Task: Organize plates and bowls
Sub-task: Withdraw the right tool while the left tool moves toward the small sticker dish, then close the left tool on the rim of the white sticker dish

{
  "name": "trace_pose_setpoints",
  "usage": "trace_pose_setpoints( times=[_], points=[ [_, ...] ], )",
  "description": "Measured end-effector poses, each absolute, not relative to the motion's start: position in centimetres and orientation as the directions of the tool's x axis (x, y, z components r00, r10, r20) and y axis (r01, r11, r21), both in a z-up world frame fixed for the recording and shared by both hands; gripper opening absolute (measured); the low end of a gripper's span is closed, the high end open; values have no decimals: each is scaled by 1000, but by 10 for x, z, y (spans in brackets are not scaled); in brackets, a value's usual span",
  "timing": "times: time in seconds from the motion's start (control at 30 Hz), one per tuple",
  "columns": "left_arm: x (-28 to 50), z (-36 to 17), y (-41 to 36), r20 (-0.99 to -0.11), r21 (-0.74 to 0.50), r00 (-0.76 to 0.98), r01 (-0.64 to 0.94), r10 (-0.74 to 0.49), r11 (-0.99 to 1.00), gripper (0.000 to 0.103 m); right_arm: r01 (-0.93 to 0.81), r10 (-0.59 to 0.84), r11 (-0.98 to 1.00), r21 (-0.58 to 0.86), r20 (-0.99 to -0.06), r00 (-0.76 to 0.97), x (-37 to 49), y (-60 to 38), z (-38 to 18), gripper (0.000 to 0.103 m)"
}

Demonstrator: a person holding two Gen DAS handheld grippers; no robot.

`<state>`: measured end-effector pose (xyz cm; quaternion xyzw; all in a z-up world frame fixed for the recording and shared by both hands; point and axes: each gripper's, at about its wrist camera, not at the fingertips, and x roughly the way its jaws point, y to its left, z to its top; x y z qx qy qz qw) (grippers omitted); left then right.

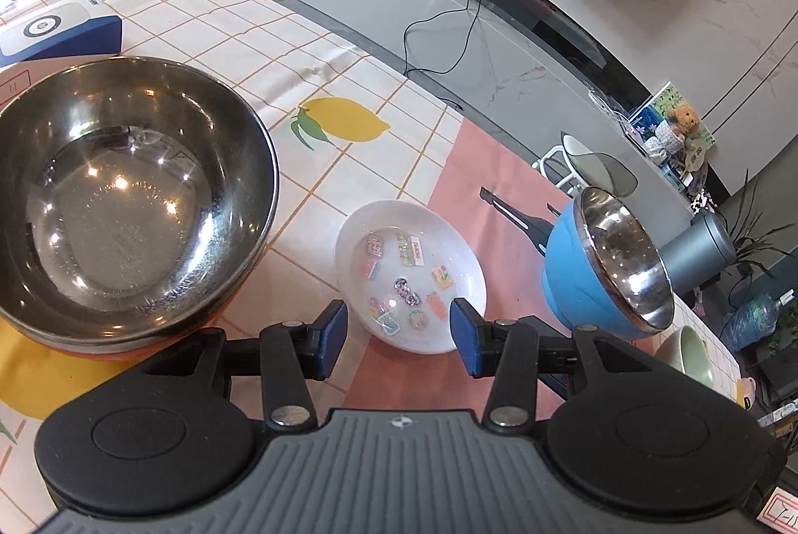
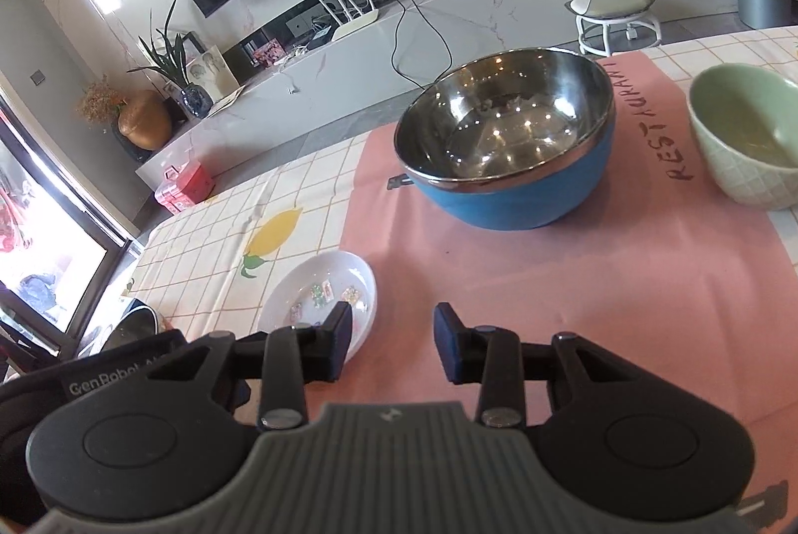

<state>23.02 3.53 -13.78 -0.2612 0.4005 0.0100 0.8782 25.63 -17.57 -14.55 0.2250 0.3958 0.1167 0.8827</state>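
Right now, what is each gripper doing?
Left gripper: jaws open, holding nothing, above the white plate.
Right gripper: jaws open, empty.

Three bowls: orange (image 1: 124, 195), blue (image 2: 508, 145), green (image 2: 748, 135). One plate (image 1: 414, 279). Two grippers: left (image 1: 399, 334), right (image 2: 391, 342).

On the tabletop (image 2: 598, 309): large steel bowl (image 1: 124, 195) far left, small plate (image 1: 414, 274) to its right, insulated bowl (image 2: 503, 145) further right, ceramic bowl (image 2: 748, 135) rightmost.
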Motion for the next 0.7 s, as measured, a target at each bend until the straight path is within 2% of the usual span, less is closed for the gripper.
trace_pose_setpoints(
  times=[0.13, 0.27, 0.4, 0.7],
  points=[
    [236, -147, 38, -717, -463, 677, -280, -169, 841, 44, -31, 422, 851, 525, -647, 635, 270, -170, -155, 22],
    [240, -152, 39, -722, -456, 674, -297, -154, 839, 33, -27, 437, 845, 535, -659, 612, 279, -163, -165, 19],
    [243, -152, 39, -741, -428, 657, -307, -136, 850, 14, -23, 461, 830, 558, -661, 591, 281, -161, -172, 8],
    [228, -142, 35, -745, -412, 653, -290, -136, 864, 10, -40, 439, 847, 530, -655, 615, 268, -160, -161, 5]
  ],
)
